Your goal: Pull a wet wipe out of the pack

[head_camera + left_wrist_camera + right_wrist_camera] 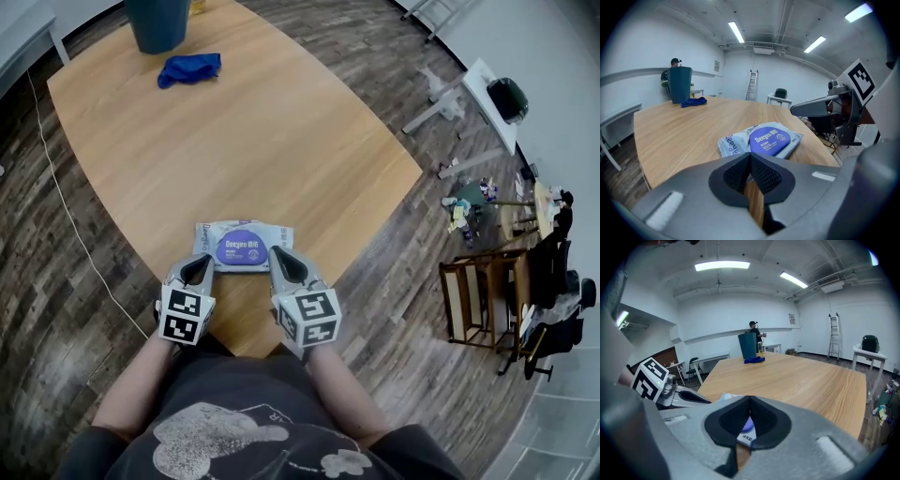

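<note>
A pale wet wipe pack (243, 245) with a round blue-purple lid lies flat near the front edge of the wooden table (234, 131). My left gripper (198, 269) hovers at the pack's near left corner, jaws shut, nothing between them. My right gripper (284, 265) sits at the pack's near right corner, also shut and empty. In the left gripper view the pack (761, 139) lies just beyond my shut left gripper (750, 156), with the right gripper's fingers (813, 108) off to the right. The right gripper view shows the pack (747, 431) mostly hidden behind my shut right gripper (749, 400).
A dark teal bin (157, 22) and a crumpled blue cloth (188, 68) sit at the table's far end. A stepladder (751, 86), a small table and chairs stand beyond. Shelving and clutter (487, 281) lie on the floor to the right.
</note>
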Tool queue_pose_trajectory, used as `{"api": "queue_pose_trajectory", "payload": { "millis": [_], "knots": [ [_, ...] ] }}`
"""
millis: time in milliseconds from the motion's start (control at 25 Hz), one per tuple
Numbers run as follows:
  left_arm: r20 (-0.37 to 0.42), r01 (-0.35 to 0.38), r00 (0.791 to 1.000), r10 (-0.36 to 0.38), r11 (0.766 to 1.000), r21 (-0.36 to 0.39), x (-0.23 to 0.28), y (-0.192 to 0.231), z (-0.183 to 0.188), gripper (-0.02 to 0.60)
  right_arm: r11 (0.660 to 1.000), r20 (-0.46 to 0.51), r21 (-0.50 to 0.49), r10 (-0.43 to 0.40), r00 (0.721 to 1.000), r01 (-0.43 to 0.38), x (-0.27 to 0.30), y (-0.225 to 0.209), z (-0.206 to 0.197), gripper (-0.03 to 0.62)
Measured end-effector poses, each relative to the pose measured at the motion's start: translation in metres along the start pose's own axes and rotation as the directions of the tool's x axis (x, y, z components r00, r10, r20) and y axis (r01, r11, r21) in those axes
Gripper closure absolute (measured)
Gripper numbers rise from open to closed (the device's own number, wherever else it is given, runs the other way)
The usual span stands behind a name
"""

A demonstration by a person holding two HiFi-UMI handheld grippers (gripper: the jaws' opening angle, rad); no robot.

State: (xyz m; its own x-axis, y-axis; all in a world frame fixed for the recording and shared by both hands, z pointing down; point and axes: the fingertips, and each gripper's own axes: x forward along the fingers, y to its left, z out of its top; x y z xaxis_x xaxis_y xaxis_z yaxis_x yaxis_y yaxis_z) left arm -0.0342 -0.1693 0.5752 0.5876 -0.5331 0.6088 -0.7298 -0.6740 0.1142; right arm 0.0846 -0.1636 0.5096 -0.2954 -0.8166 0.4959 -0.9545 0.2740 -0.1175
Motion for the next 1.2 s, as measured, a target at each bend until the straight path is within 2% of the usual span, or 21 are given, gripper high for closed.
{"api": "queue_pose_trajectory", "payload": {
  "millis": [120,240,400,520,640,680,800,880,1000,1200],
  "knots": [
    [-0.017,0.028,0.999,-0.028,1.0,0.009,0.005,0.0,-0.004,0.561,0.999,-0.05,-0.05,-0.016,0.999,0.014,0.005,0.002,-0.007,0.603],
    [-0.046,0.048,0.998,-0.046,0.997,0.054,0.01,-0.003,-0.008,0.563,0.994,-0.12,-0.109,-0.026,0.992,0.012,0.009,0.001,-0.014,0.603],
    [-0.105,0.049,0.994,-0.041,0.996,0.073,0.013,-0.007,-0.012,0.563,0.977,-0.189,-0.2,0.039,0.981,-0.077,0.017,0.012,-0.02,0.597],
    [-0.124,0.049,0.992,-0.04,0.996,0.074,0.015,-0.009,-0.012,0.563,0.941,-0.25,-0.293,0.097,0.963,-0.171,0.025,0.02,-0.027,0.53],
    [-0.137,0.055,0.99,-0.045,0.996,0.065,0.017,-0.009,-0.014,0.563,0.895,-0.327,-0.35,0.161,0.931,-0.277,0.032,0.029,-0.039,0.434],
    [-0.141,0.054,0.989,-0.045,0.996,0.064,0.017,-0.009,-0.015,0.563,0.876,-0.354,-0.37,0.176,0.918,-0.31,0.035,0.033,-0.044,0.377],
    [-0.142,0.044,0.989,-0.033,0.996,0.074,0.017,-0.006,-0.016,0.563,0.807,-0.413,-0.455,0.183,0.892,-0.376,0.045,0.04,-0.053,0.299],
    [-0.142,0.039,0.99,-0.027,0.996,0.082,0.018,-0.006,-0.016,0.563,0.768,-0.438,-0.497,0.18,0.881,-0.404,0.05,0.041,-0.056,0.275],
    [-0.148,0.047,0.988,-0.035,0.996,0.077,0.018,-0.007,-0.017,0.563,0.733,-0.468,-0.508,0.207,0.859,-0.453,0.055,0.042,-0.059,0.269],
    [-0.156,0.053,0.987,-0.043,0.997,0.063,0.018,-0.004,-0.017,0.563,0.731,-0.476,-0.451,0.288,0.831,-0.512,0.058,0.042,-0.06,0.269]
  ]
}}
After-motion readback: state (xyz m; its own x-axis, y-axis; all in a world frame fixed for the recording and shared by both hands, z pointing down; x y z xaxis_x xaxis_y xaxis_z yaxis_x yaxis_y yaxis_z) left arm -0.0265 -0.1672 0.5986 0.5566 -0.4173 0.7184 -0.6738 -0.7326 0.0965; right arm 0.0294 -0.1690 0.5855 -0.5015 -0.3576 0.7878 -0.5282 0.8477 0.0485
